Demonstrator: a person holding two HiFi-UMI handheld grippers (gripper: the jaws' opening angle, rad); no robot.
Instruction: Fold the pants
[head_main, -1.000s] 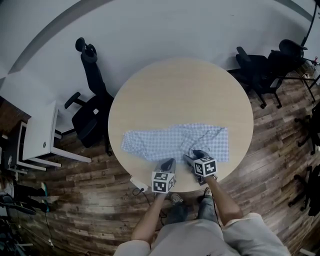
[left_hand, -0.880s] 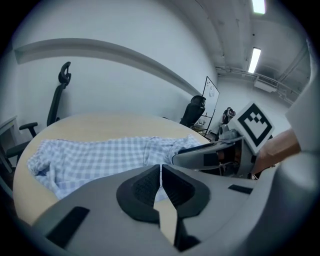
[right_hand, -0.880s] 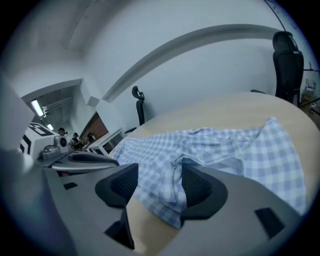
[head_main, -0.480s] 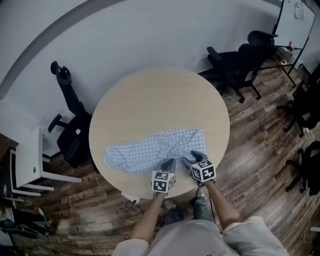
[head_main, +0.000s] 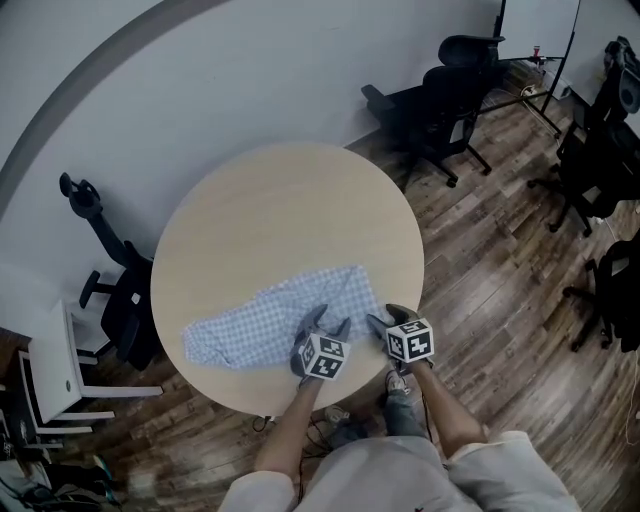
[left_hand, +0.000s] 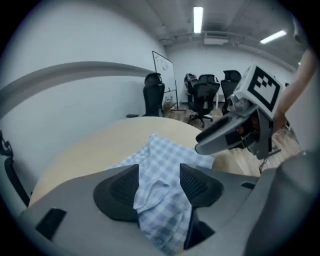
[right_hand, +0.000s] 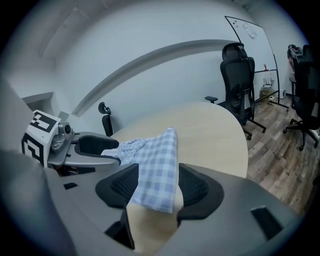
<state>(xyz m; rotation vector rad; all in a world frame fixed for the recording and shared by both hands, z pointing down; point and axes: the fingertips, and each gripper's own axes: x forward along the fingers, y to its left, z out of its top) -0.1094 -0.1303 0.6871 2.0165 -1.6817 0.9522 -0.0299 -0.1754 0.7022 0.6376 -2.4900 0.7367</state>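
While the blue checked pants (head_main: 270, 320) are laid out on the near side of the round table (head_main: 280, 200), a bunched part is seen between the just-opened jaws of the left gripper (head_main: 331, 322), and a corner between the spread jaws of the right gripper (head_main: 385, 316), not squeezed.

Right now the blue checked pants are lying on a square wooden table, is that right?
Not quite: the table is round, not square, as the head view shows. The rest holds: the blue checked pants are lying on it, and it is wooden.
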